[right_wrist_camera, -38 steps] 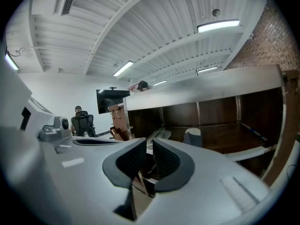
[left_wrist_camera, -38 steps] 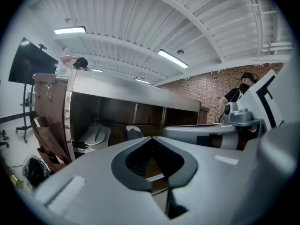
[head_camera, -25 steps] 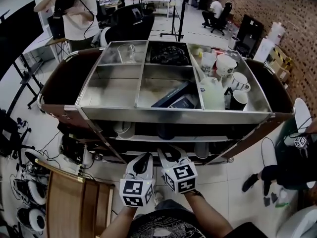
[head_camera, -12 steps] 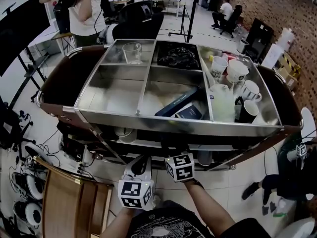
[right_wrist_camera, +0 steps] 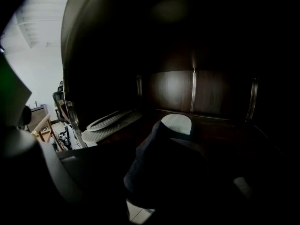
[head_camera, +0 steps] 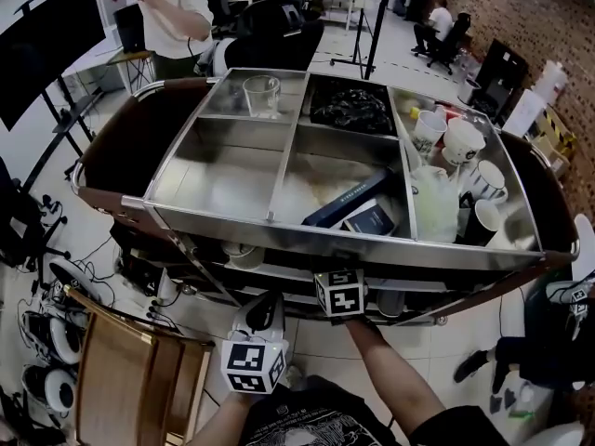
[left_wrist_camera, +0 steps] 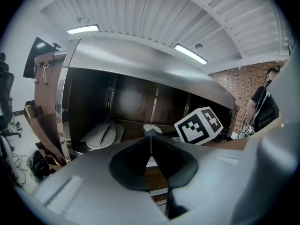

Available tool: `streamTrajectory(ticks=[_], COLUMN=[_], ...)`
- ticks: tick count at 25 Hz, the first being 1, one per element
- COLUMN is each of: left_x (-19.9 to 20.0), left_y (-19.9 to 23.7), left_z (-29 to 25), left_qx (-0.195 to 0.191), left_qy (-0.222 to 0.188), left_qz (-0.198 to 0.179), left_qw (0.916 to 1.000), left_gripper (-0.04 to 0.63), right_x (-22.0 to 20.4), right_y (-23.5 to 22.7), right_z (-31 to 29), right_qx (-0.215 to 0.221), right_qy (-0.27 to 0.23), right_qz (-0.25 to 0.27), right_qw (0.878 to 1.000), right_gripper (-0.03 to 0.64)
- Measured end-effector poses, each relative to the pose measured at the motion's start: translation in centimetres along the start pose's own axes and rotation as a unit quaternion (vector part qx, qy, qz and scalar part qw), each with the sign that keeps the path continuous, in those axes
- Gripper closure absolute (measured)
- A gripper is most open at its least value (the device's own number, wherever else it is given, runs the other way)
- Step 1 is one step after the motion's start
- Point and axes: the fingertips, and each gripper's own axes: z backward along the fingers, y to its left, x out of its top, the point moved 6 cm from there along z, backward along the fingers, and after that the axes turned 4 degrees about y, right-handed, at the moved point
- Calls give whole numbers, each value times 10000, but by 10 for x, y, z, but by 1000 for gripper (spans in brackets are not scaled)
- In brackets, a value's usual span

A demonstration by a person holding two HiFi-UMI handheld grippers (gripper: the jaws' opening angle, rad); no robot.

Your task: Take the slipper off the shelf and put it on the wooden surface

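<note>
Your right gripper [head_camera: 339, 292] is reaching under the cart's top, and its jaws have just been opening. They stand wide, with nothing pinched that the dark view shows. The slipper [right_wrist_camera: 174, 124] sits mid-shelf, dead ahead of those jaws and close to them. As far as the dim view lets you judge, its long axis runs away from you toward the shelf's [right_wrist_camera: 213, 122] back, pale end farthest. Your right hand is clearly the nearer one. Your left gripper [head_camera: 263, 307] hangs outside by the wooden surface [head_camera: 130, 379], jaws closed and empty. Count three slippers: this one, plus two pale ones [right_wrist_camera: 110, 124] side by side at the shelf's left end.
</note>
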Motion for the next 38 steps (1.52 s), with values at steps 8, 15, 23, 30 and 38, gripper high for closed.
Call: streamTrajectory(ticks=[8, 15, 23, 30, 38], left_x=[-3, -3, -7, -10, -10], left_y=[2, -1, 6, 3, 1], left_z=[3, 8, 19, 17, 12], left_qx=[41, 49, 208, 175, 112], left_qy=[24, -29, -46, -1, 71], left_qz=[-22, -34, 30, 7, -12], left_qw=[10000, 10000, 9998, 9998, 9999], left_gripper=[592, 592, 595, 595, 595], right_x=[-15, -13, -9, -10, -10], right_y=[2, -1, 6, 16, 23], right_z=[-19, -16, -2, 15, 33], right_qx=[-365, -372, -316, -248, -268], right_qy=[348, 452, 280, 87, -67], right_qz=[145, 304, 330, 495, 697], right_qw=[9986, 9978, 9986, 9984, 9972], right_gripper=[476, 591, 603, 604, 606])
